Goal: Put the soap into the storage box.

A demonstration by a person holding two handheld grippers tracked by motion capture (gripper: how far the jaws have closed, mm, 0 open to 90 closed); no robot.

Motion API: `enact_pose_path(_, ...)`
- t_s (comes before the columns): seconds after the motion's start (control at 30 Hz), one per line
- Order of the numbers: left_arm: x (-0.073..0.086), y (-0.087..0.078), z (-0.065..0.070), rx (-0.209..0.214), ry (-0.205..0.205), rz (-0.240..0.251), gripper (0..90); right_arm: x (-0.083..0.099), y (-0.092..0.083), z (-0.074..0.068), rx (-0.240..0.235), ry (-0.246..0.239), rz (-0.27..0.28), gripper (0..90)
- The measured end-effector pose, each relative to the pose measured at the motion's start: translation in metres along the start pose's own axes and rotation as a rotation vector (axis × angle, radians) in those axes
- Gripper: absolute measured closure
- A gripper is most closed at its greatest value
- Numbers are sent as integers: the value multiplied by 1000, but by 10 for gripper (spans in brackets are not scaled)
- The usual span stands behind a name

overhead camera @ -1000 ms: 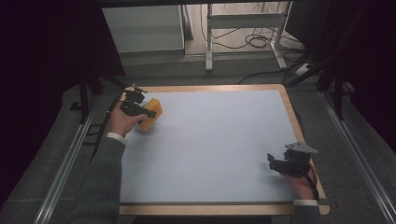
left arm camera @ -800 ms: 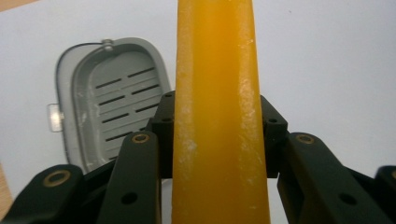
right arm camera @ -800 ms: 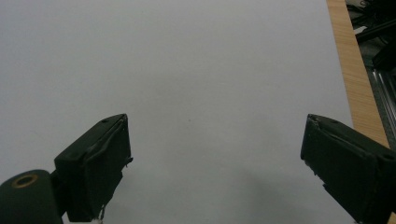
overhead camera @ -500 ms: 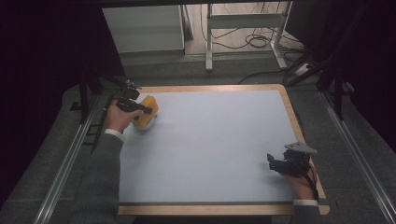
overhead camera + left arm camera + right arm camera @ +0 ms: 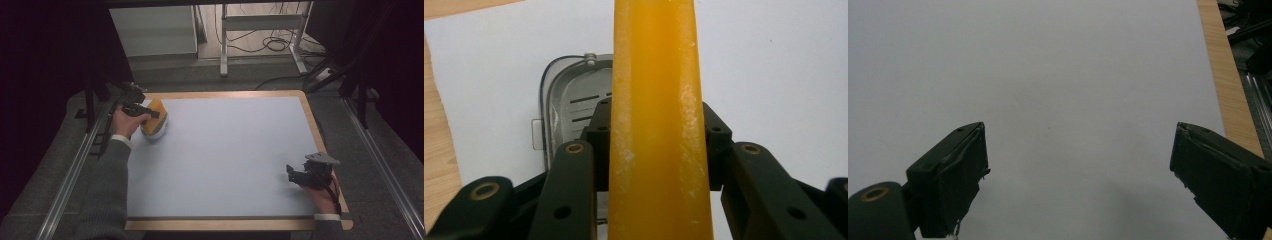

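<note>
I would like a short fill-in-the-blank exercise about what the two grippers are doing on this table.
1. The left gripper is shut on a flat ____ block.
2. The right gripper has its jaws ____.
3. Below the block lies a grey ____ tray with slots.
Missing words: orange; open; metal
</note>
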State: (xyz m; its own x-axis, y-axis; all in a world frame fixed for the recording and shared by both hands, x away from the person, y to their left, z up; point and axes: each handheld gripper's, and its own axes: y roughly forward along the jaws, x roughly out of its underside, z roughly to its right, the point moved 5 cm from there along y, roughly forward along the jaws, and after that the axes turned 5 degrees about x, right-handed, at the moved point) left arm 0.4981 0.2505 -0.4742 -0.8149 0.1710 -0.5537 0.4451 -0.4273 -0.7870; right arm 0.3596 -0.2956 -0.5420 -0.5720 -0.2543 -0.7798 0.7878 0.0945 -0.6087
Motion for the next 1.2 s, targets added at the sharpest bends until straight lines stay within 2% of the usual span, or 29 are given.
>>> enact_pose_path(0.17, -3, 7, -5, -16, -14, -21, 610, 0, 0, 0, 0, 1, 0, 84)
enact_pose_path(0.4, -6, 16, -6, -15, -31, -19, 610, 1, 0, 2, 2, 5, 0, 84)
enact_pose_path(0.5, -6, 19, -10, -21, -30, -33, 610, 1, 0, 2, 3, 6, 1, 85)
enact_pose_path(0.9, -5, 26, -20, -32, -65, -25, 610, 1, -1, 4, 10, 8, 0, 84)
enact_pose_path(1.1, -2, 29, -24, -55, -78, -23, 610, 1, -1, 4, 17, 6, 6, 84)
enact_pose_path(1.2, -1, 29, -25, -47, -89, -20, 610, 1, -1, 4, 17, 7, 5, 85)
